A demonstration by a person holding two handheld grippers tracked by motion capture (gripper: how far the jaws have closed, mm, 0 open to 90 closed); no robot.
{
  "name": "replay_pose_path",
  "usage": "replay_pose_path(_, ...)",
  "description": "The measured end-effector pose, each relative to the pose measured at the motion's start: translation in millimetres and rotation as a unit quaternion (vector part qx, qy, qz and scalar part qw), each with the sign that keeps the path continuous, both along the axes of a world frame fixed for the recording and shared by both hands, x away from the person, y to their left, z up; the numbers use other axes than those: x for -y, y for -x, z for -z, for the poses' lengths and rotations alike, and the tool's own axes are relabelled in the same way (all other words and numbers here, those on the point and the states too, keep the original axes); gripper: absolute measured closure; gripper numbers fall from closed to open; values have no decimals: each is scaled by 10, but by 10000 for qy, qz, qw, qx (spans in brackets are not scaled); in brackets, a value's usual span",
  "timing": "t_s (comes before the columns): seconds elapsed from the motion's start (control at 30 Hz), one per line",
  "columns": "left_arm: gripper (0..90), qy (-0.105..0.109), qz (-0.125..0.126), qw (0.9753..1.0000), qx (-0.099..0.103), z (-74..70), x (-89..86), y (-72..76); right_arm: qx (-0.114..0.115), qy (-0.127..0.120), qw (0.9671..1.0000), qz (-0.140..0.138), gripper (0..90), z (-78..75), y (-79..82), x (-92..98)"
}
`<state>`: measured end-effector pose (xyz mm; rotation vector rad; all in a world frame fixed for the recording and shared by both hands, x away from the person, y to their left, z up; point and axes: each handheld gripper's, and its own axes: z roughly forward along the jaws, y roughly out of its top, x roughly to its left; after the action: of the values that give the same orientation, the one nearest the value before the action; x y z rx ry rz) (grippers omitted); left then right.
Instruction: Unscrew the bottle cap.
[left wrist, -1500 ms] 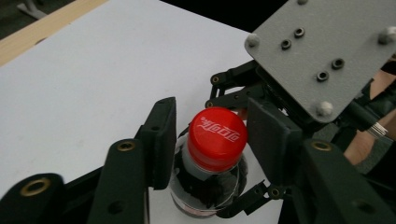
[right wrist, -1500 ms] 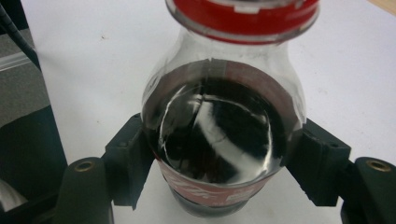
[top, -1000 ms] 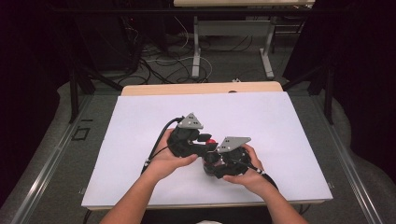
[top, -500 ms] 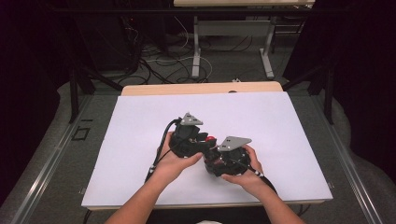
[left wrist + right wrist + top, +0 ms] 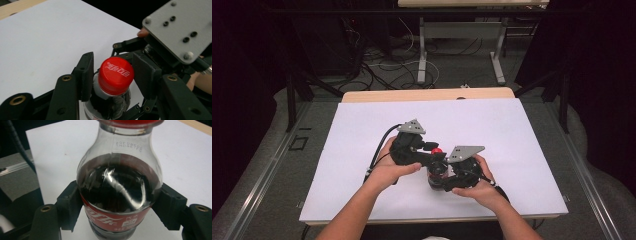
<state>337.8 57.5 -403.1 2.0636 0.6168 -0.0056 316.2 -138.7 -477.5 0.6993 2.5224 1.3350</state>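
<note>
A small cola bottle (image 5: 117, 182) with a red cap (image 5: 116, 75) stands upright on the white table top (image 5: 507, 130), near the front middle. My right gripper (image 5: 117, 203) is shut on the bottle's body, with its jaws pressing both sides at the top of the red label. My left gripper (image 5: 113, 73) comes in from the left and higher up, its pads (image 5: 86, 72) closed against the cap. In the high view the cap (image 5: 436, 150) shows between the left gripper (image 5: 432, 154) and the right gripper (image 5: 438, 174). The dark drink fills the bottle to its shoulder.
The right gripper's grey plate (image 5: 180, 27) sits close behind the cap in the left gripper view. A wooden table edge (image 5: 427, 95) runs along the back. Beyond it lie floor cables (image 5: 387, 60) and metal table legs (image 5: 422, 55). A black cable (image 5: 379, 150) trails from the left gripper.
Hardly anything differs. Both grippers stay at the bottle; the hands have only shifted slightly.
</note>
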Motion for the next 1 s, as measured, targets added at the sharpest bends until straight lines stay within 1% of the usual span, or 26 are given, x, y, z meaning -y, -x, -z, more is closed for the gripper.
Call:
replay_pose_path(0.03, 554, -28, 41, 10000, 24, 7, 6, 4, -4, -17, 10000, -9, 301, 1, 5, -2)
replay_pose_path(0.07, 574, -7, 48, 10000, 61, 8, 9, 0, -39, 26, 10000, -64, 301, -6, 7, -1)
replay_pose_path(0.1, 590, -7, 48, 10000, 61, 8, 9, 0, 44, -25, 10000, -70, 301, 4, 4, -10)
replay_pose_path(0.23, 602, 40, 72, 9999, 134, 7, 4, 8, 26, -51, 10000, -73, 301, 4, 7, -14)
replay_pose_path(0.27, 606, 26, 44, 9999, 127, 8, 4, 17, 24, -58, 9999, -78, 301, 4, 7, -16)
replay_pose_path(0.3, 607, 9, -15, 9998, 177, 10, 5, 28, 55, -46, 9999, -82, 301, 6, 5, -18)
replay_pose_path(0.33, 608, 9, -15, 9998, 177, 10, 5, 28, 62, -43, 10000, -56, 301, 8, 7, -23)
replay_pose_path(0.4, 609, -9, -95, 9998, 186, 8, 9, 52, 12, -21, 10000, -6, 302, 7, 17, -30)
replay_pose_path(0.43, 609, -43, -277, 9993, 264, 4, 26, 82, 42, -17, 10000, 35, 302, 6, 22, -33)
replay_pose_path(0.47, 610, -43, -277, 9993, 264, 4, 26, 82, 8, 26, 10000, 34, 302, -1, 25, -32)
replay_pose_path(0.5, 610, -69, -390, 9989, 263, -2, 39, 103, 63, 13, 9999, 79, 302, 3, 28, -39)
replay_pose_path(0.57, 611, -185, -619, 9973, 335, -13, 69, 137, 143, 59, 9997, 187, 302, 6, 36, -55)
replay_pose_path(0.6, 611, -230, -924, 9949, 336, -15, 108, 178, 188, 90, 9995, 243, 302, 5, 40, -60)
replay_pose_path(0.63, 611, -230, -924, 9949, 336, -15, 108, 178, 159, 139, 9994, 274, 302, -1, 45, -62)
replay_pose_path(0.67, 612, -287, -1203, 9917, 357, -13, 143, 212, 247, 163, 9991, 314, 302, 6, 43, -68)
replay_pose_path(0.7, 612, -328, -1328, 9898, 391, -10, 161, 231, 258, 198, 9988, 373, 302, 8, 50, -76)
replay_pose_path(0.73, 612, -381, -1426, 9882, 415, -12, 178, 244, 276, 246, 9982, 470, 302, 7, 60, -82)
replay_pose_path(0.77, 612, -381, -1426, 9882, 415, -12, 178, 244, 277, 253, 9981, 489, 302, 10, 60, -84)
replay_pose_path(0.8, 611, -333, -1490, 9875, 395, -9, 197, 253, 259, 275, 9984, 428, 301, 7, 48, -73)
replay_pose_path(0.83, 609, -394, -1380, 9886, 463, -17, 206, 247, 272, 219, 9984, 440, 301, 13, 45, -69)
replay_pose_path(0.87, 606, -394, -1380, 9886, 463, -17, 206, 247, 224, 194, 9988, 383, 301, 10, 42, -61)
replay_pose_path(0.9, 592, -389, -1313, 9893, 498, -22, 201, 240, 228, 179, 9989, 356, 301, 9, 38, -57)
replay_pose_path(0.93, 555, -403, -1239, 9900, 537, -29, 194, 230, 195, 158, 9991, 336, 300, 6, 40, -56)
replay_pose_path(0.97, 536, -349, -1036, 9928, 493, -47, 168, 211, 205, 150, 9991, 334, 300, 6, 40, -55)
replay_pose_path(1.0, 524, -349, -1036, 9928, 493, -47, 168, 211, 205, 150, 9991, 334, 300, 6, 40, -55)
